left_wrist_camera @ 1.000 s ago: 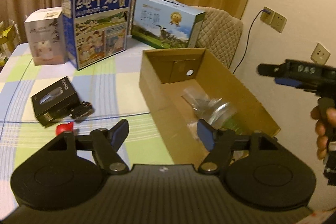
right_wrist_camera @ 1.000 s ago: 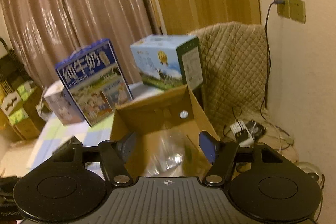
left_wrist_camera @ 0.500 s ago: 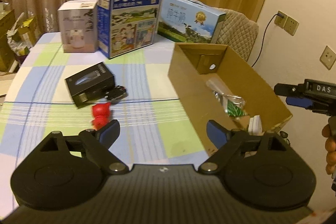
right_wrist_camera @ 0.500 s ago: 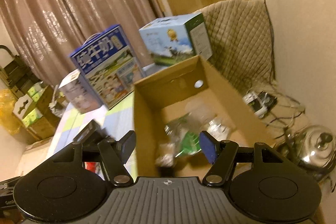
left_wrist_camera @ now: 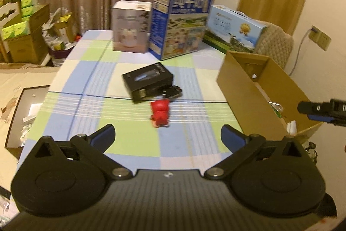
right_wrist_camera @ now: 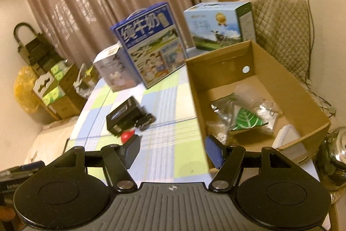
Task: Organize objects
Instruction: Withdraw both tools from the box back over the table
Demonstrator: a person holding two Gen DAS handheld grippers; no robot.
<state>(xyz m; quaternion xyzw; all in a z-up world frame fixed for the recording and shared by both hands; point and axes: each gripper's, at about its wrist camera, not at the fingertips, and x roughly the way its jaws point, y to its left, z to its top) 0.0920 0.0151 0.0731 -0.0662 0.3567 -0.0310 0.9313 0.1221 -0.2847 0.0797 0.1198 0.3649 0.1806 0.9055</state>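
A small red figure [left_wrist_camera: 160, 113] lies on the checked tablecloth [left_wrist_camera: 97, 105], just ahead of my left gripper [left_wrist_camera: 167, 136]. The left jaws are opening wide, with nothing between them. Behind the figure lie a black box [left_wrist_camera: 148, 79] and a small dark object [left_wrist_camera: 173, 92]. An open cardboard box [right_wrist_camera: 255, 70] on the right holds plastic packets [right_wrist_camera: 244, 116] and a white item [right_wrist_camera: 285, 136]. My right gripper [right_wrist_camera: 172, 149] hovers open and empty over the table beside the cardboard box's near left corner. The red figure [right_wrist_camera: 127, 136] peeks out behind its left finger.
At the table's far end stand a white carton [left_wrist_camera: 130, 26], a tall blue milk carton [left_wrist_camera: 181, 18] and a light blue carton [left_wrist_camera: 234, 28]. A quilted chair [right_wrist_camera: 281, 23] is behind the cardboard box. Stacked boxes [left_wrist_camera: 23, 31] crowd the floor at left. A steel kettle [right_wrist_camera: 335, 155] sits at right.
The left gripper swung left from over the cardboard box to above the red figure, its jaws spreading wider. The right gripper pulled back and left from over the box's inside to its near corner.
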